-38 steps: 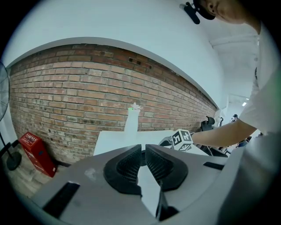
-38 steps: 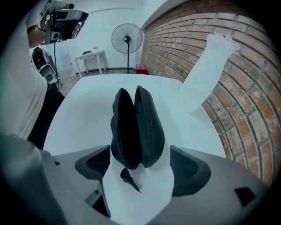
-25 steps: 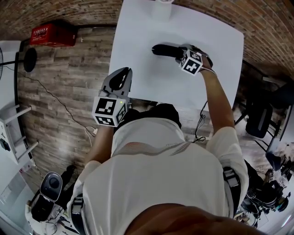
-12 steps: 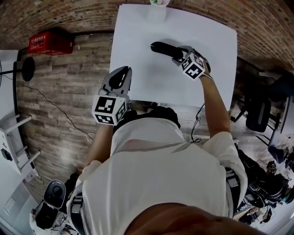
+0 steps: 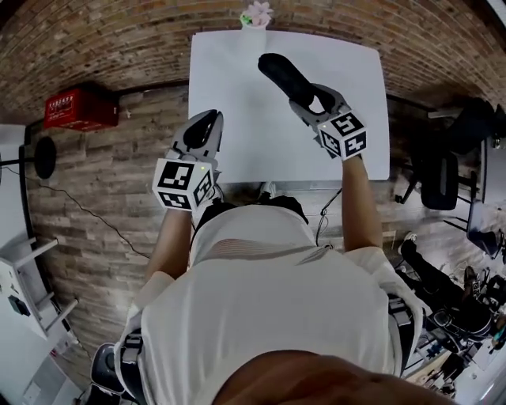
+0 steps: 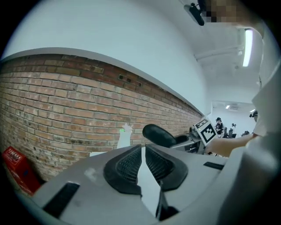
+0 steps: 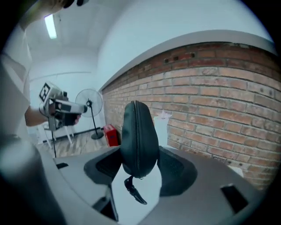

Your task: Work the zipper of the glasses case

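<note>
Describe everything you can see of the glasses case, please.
The glasses case is a dark, oval, soft-looking shell. A zipper runs along its edge and looks closed; the pull tab hangs at the lower end. The right gripper clamps that lower end between both fingers, so the case stands upright, edge-on. It appears to be held above the white table.

Your right gripper (image 5: 311,101), clamped on the glasses case (image 5: 278,71), draws back toward you. The case swings from crosswise to pointing at the far edge and rises off the table (image 5: 237,95). A vase (image 5: 254,16) now shows at the table's far edge.
</note>
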`<state>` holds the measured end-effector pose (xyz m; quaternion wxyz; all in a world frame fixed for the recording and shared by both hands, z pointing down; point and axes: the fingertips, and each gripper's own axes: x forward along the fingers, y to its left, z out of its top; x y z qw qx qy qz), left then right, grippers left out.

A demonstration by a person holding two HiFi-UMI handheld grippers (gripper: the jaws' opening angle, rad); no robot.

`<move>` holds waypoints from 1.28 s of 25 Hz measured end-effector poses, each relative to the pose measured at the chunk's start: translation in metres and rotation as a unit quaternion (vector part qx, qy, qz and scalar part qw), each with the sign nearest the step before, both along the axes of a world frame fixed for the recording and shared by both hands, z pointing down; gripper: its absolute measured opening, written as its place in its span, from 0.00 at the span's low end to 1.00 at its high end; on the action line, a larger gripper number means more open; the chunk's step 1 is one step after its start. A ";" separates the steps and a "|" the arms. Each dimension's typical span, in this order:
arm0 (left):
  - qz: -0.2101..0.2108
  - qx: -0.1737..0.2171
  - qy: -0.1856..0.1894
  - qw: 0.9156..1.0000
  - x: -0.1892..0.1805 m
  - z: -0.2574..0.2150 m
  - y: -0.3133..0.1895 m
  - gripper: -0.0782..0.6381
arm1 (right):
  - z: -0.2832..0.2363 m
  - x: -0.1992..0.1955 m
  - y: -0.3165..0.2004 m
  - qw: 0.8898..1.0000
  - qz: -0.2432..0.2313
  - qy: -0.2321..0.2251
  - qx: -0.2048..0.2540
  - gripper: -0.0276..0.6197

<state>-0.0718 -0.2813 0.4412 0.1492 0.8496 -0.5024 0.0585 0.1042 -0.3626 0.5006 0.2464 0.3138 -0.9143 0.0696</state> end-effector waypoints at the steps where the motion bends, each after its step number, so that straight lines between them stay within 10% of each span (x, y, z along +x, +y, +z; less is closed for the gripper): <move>1: 0.005 0.007 0.003 1.000 -0.001 -0.006 0.000 0.16 | -0.016 0.000 0.006 1.000 0.011 -0.029 0.002 0.51; 16: 0.108 0.056 0.089 0.989 0.013 -0.072 0.015 0.16 | -0.127 0.001 0.087 0.954 0.067 -0.292 0.004 0.51; 22: 0.202 0.043 0.184 0.961 0.032 -0.100 0.026 0.17 | -0.143 -0.014 0.111 0.926 0.023 -0.374 -0.045 0.51; 27: 0.292 0.034 0.236 0.926 0.049 -0.122 0.040 0.44 | -0.157 -0.032 0.130 0.912 -0.035 -0.401 -0.075 0.51; 32: 0.354 0.034 0.253 0.900 0.061 -0.135 0.052 0.51 | -0.162 -0.059 0.154 0.903 -0.108 -0.399 -0.114 0.51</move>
